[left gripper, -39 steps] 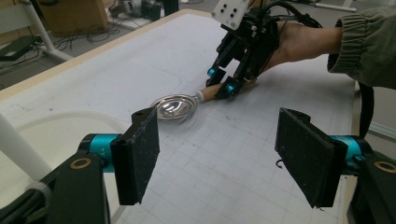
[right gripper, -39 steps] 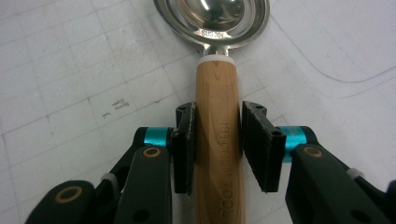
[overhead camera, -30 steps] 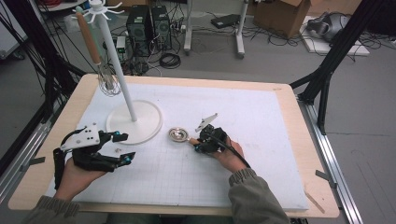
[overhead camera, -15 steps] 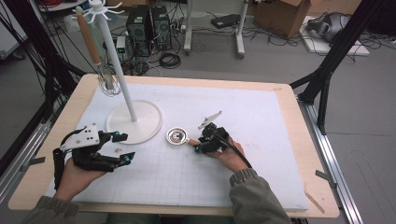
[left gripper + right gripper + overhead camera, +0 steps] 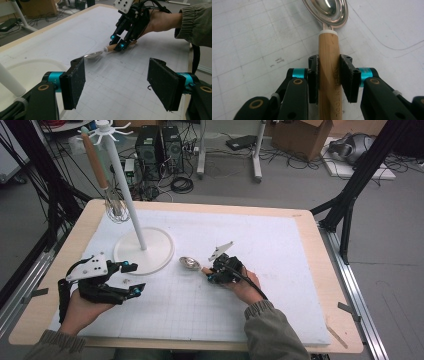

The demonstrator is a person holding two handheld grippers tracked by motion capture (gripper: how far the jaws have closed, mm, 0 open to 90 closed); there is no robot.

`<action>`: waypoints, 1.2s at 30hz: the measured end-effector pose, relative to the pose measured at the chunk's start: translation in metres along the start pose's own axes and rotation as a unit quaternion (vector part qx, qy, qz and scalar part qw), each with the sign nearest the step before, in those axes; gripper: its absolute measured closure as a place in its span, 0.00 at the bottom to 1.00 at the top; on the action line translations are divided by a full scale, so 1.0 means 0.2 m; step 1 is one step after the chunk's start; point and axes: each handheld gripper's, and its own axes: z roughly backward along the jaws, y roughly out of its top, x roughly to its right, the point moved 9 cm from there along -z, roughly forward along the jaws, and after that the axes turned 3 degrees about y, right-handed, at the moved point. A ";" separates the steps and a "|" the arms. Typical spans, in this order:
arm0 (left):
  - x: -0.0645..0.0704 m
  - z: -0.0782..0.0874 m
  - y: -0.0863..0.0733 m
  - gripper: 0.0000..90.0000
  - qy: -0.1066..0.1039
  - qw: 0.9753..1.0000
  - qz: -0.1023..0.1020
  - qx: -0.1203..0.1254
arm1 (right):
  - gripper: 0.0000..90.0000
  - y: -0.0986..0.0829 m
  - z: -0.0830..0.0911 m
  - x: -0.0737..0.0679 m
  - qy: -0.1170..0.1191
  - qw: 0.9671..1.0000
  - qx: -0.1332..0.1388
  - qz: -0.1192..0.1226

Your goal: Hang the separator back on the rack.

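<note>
Right tongs (image 5: 329, 75) pinching the wooden handle of a metal ladle (image 5: 327, 15) lying on the surface (image 5: 280, 270); left tongs (image 5: 117, 85) spread wide, holding nothing, near the stand base (image 5: 160, 250).

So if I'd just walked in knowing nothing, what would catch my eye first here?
Probably the right tongs, shut on the wooden handle of a metal spoon lying mid-table on the white mat. Next, the tall white stand at the back left, with a whisk hanging from it. The left tongs wait wide open near the stand's base, holding nothing.
</note>
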 end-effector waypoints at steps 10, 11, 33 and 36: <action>0.00 0.00 0.01 0.35 0.000 1.000 -0.001 0.001 | 0.78 0.02 0.02 -0.03 0.004 1.000 0.011 0.010; 0.00 0.00 0.01 0.35 0.000 1.000 -0.001 0.001 | 0.78 0.03 0.03 -0.03 0.003 1.000 0.013 0.011; 0.06 -0.06 0.03 0.35 -0.018 1.000 -0.013 -0.008 | 0.78 0.11 0.04 -0.22 0.043 0.998 0.016 0.050; 0.05 -0.06 0.03 0.35 -0.017 1.000 -0.013 -0.009 | 0.78 0.10 -0.01 -0.23 0.048 0.998 0.001 0.051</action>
